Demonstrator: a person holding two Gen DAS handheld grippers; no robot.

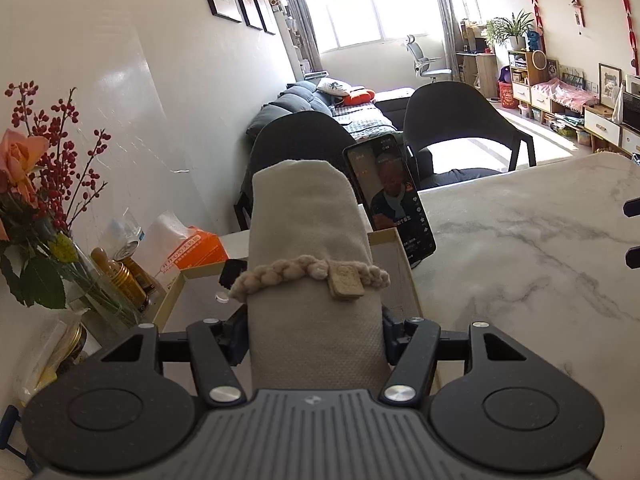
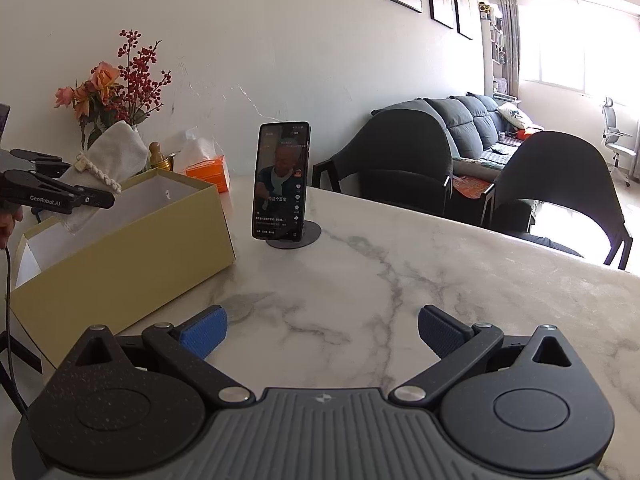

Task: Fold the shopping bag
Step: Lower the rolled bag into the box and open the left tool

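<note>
The left gripper [image 1: 314, 336] is gripping the folded shopping bag [image 1: 308, 240], which is sticking up between its fingers above the open yellow box [image 2: 132, 236]. The right gripper [image 2: 322, 332] is hovering over the marble table [image 2: 440, 264] with fingers apart, holding nothing.

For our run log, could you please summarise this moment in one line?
left gripper: shut on folded bag, above box | right gripper: open, empty, over table

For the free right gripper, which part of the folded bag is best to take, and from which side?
Probably the upper end of the folded bag, approached from the phone's side: it sticks out free beyond the left gripper and above the braided cord, over the box.
</note>
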